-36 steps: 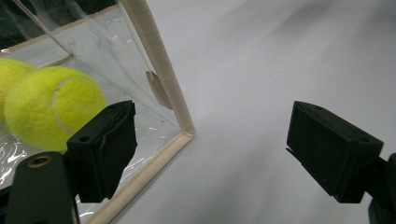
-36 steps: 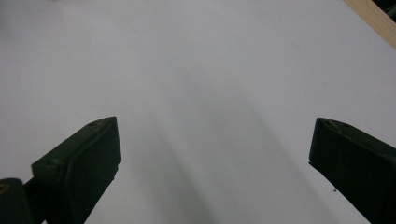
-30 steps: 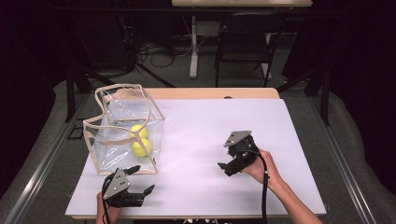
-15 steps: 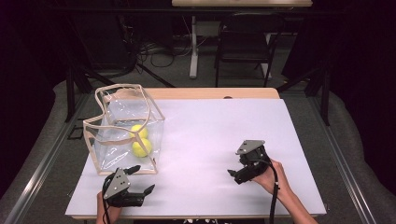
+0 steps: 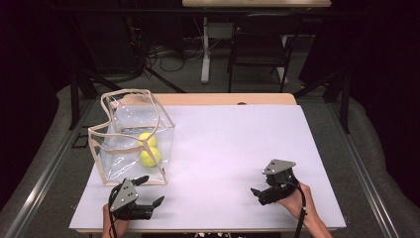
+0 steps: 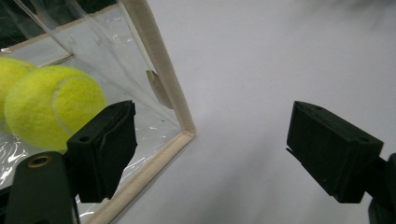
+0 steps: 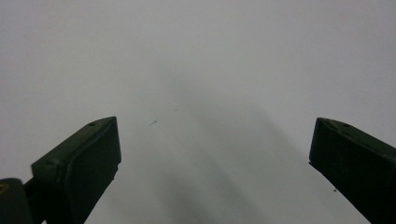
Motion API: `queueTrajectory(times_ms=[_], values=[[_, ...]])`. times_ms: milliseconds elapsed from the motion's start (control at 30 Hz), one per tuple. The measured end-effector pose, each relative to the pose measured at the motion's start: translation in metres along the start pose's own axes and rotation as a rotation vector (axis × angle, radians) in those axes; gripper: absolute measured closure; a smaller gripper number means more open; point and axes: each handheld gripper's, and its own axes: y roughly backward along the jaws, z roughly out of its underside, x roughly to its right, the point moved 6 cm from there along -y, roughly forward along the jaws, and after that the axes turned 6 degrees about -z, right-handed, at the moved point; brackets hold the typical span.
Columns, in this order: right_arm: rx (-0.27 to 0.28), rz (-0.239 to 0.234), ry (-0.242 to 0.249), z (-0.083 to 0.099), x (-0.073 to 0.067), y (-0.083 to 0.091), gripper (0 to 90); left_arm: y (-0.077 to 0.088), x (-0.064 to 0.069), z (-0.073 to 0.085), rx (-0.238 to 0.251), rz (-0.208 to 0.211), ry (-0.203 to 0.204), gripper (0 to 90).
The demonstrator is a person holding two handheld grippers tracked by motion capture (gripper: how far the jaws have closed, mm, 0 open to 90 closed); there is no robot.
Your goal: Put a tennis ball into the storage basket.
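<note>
Two balls [image 5: 148, 150] lie inside the clear bag [image 5: 130, 139], at the table's left. Both grippers rest low with jaws spread wide, holding nothing: the left gripper [image 5: 148, 191] just beside the bag's corner, the right gripper [image 5: 258, 194] well apart. I think a careless left move could push the bag over.

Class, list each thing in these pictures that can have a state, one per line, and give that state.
Clear bag: upright on the table, top open.
Two tennis balls: inside the bag, touching each other.
Left claw: open, empty, beside the bag's near corner.
Right claw: open, empty, low over the white table.
</note>
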Motion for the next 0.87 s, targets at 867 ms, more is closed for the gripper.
queueTrajectory(times_ms=[867], values=[[0.153, 0.046, -0.034, 0.036, -0.008, 0.009, 0.0, 0.0, 0.001, 0.0, -0.004, -0.001, -0.007, 15.9]])
